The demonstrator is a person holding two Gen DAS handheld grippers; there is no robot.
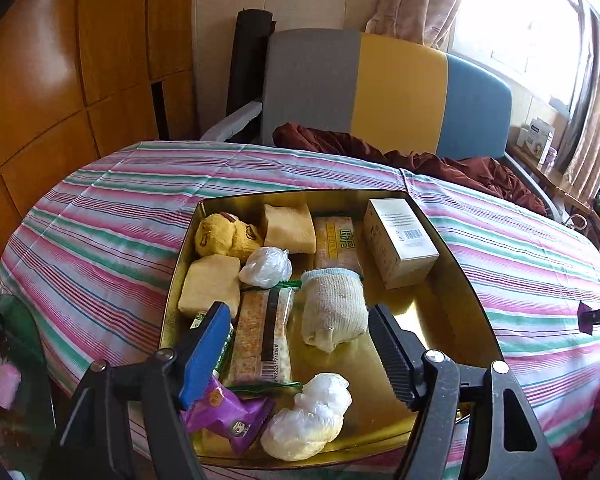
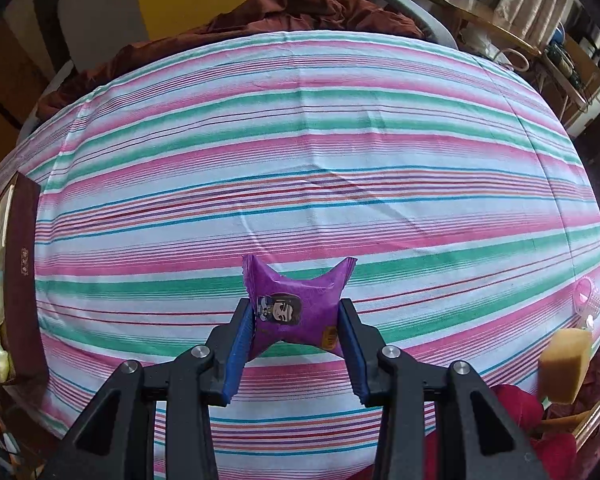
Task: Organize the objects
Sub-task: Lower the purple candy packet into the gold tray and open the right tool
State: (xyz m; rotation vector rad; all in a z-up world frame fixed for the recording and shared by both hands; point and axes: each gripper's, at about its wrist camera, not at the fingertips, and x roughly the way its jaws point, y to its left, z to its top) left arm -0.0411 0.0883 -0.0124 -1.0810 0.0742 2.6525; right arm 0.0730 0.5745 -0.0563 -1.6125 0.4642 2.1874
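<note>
Pinching crinkly purple packet (image 2: 296, 314), right gripper (image 2: 298, 330), striped cloth (image 2: 300, 160)

Tin (image 1: 466, 280) crowded left; bare floor right, beside white box (image 1: 400, 240).

Striped tablecloth (image 2: 300, 152) under gold tray (image 1: 456, 264), sponge (image 2: 564, 364).

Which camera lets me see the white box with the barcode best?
The left wrist view. There the white box sits in plain sight at the far right of the gold tin, barcode facing up. The right wrist view shows only the tin's dark outer wall at its left edge, not the box.
</note>
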